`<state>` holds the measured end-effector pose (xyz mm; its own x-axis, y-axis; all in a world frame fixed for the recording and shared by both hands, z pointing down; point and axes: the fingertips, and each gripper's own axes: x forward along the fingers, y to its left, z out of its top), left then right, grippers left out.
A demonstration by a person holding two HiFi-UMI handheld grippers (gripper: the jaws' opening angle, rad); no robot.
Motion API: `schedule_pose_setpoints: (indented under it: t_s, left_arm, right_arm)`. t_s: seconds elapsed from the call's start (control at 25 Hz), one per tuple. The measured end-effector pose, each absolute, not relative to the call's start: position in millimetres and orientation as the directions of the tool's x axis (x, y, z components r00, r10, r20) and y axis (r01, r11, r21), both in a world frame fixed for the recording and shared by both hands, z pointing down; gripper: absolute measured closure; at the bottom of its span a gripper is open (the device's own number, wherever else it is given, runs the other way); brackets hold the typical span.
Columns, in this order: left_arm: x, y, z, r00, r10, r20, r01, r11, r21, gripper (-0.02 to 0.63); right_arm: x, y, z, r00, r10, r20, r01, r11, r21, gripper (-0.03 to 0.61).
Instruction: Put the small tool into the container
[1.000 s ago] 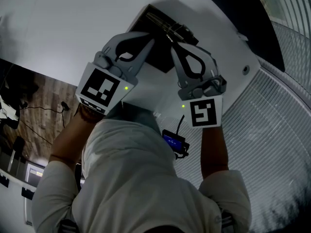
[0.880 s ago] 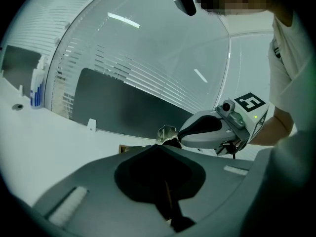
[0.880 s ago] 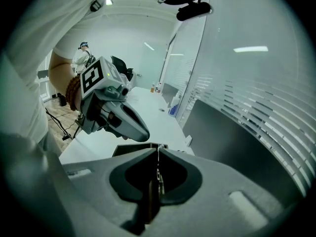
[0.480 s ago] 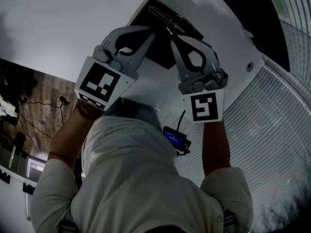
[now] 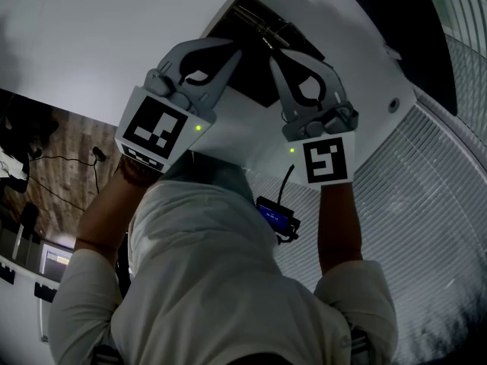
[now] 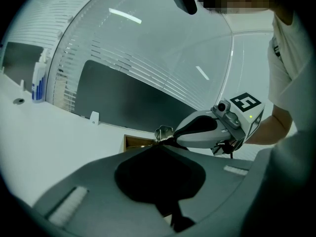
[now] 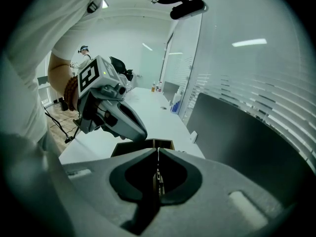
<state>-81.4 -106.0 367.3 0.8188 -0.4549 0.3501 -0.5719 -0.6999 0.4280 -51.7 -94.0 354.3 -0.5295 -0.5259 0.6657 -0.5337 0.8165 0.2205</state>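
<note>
Head view: dark box on white table, contents unclear; left tongs and right tongs tipped over it. Left gripper view: pressed together, tool just beyond tips. Right gripper view: pinching thin tool, over box.

The person wears a pale short-sleeved shirt and a brown bead bracelet on the left wrist. The left gripper and right gripper are matte grey with looped jaws. Each carries a white marker cube printed with black squares, and a green light glows at 3 o'clock on the left one. A black cable leaves the right cube at 7 o'clock.
</note>
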Motion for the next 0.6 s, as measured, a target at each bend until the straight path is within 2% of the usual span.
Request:
schedule_pose_setpoints:
  t_s: [0.6]
  left_arm:
    - [-90.6,-105.1,372.3,0.82,-0.453,0.349,-0.571,-0.685,0.453,0.611]
  right_arm:
    - [-54.7,-101.7,372.7,-0.548,-0.51,0.662,-0.555,0.815,0.168,0.568]
